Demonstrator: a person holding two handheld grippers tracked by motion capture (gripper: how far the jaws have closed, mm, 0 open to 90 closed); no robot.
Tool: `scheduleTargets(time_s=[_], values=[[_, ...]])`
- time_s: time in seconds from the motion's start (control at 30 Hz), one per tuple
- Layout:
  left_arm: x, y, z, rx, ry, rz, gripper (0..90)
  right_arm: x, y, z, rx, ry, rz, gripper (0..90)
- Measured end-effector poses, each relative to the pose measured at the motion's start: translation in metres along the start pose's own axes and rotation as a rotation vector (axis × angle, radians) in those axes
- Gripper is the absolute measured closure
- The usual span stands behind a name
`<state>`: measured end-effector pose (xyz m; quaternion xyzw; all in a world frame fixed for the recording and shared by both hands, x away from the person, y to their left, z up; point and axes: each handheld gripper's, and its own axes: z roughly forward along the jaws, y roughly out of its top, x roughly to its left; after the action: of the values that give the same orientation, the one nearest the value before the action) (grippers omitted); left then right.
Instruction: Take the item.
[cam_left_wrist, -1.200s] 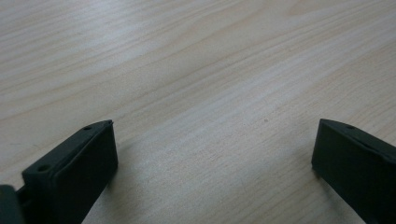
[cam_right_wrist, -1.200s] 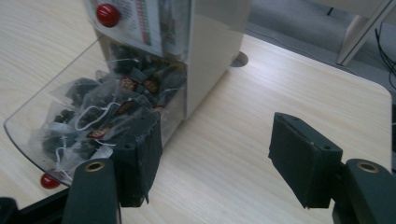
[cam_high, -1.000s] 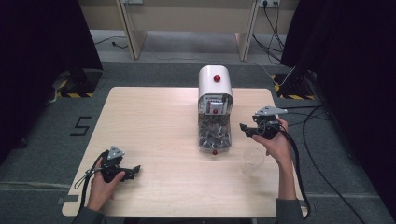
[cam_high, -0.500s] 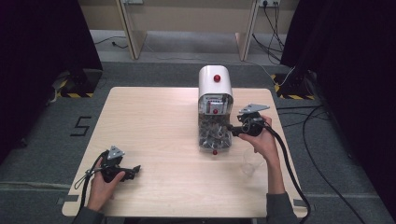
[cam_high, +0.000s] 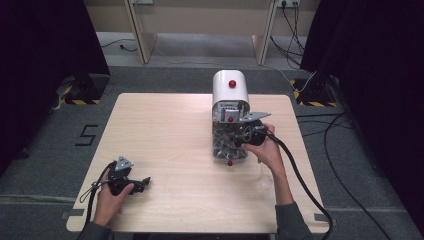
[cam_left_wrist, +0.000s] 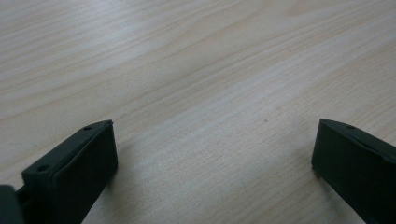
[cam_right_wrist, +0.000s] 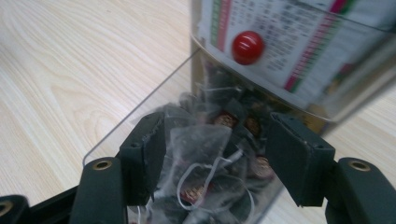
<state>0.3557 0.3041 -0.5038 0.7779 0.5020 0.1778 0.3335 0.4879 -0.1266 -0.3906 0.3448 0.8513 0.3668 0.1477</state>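
On the wooden table (cam_high: 165, 130), the right gripper (cam_right_wrist: 215, 158) reaches into the clear dispenser (cam_high: 230, 117) with its jaws apart on both sides of a tea bag (cam_right_wrist: 198, 144), not clamped on it, while the left gripper (cam_left_wrist: 212, 163) rests near the table's front left corner, jaws wide apart.

A pale rectangular wooden table (cam_high: 165, 125) with rounded corners stands on grey carpet floor (cam_high: 45, 165). Black curtains (cam_high: 45, 40) hang at both sides. A light wooden panelled wall (cam_high: 200, 15) runs behind, black cables (cam_high: 340, 165) trail at the right, and yellow-black striped tape (cam_high: 75, 101) marks the floor.
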Motion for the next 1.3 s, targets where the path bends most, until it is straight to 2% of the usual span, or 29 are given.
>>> scheduleTargets(time_s=[0.17, 0.37, 0.43, 1.0, 1.13, 1.3], values=[[0.000, 0.000, 0.000, 0.000, 0.000, 0.000, 0.0, 0.006, 0.002, 0.010, 0.022, -0.009, -0.015, 38.9], [0.000, 0.000, 0.000, 0.000, 0.000, 0.000, 0.0, 0.010, 0.001, 0.019, 0.050, -0.035, -0.008, 39.1], [0.000, 0.000, 0.000, 0.000, 0.000, 0.000, 0.0, 0.010, 0.000, 0.021, 0.066, -0.055, -0.014, 38.9], [0.000, 0.000, 0.000, 0.000, 0.000, 0.000, 0.0, 0.011, -0.007, 0.042, 0.131, -0.093, 0.000, 38.5], [0.000, 0.000, 0.000, 0.000, 0.000, -0.001, 0.0, 0.013, -0.008, 0.044, 0.143, -0.081, 0.005, 48.7], [0.000, 0.000, 0.000, 0.000, 0.000, -0.001, 0.0, 0.016, -0.009, 0.046, 0.128, -0.083, -0.031, 66.7]])
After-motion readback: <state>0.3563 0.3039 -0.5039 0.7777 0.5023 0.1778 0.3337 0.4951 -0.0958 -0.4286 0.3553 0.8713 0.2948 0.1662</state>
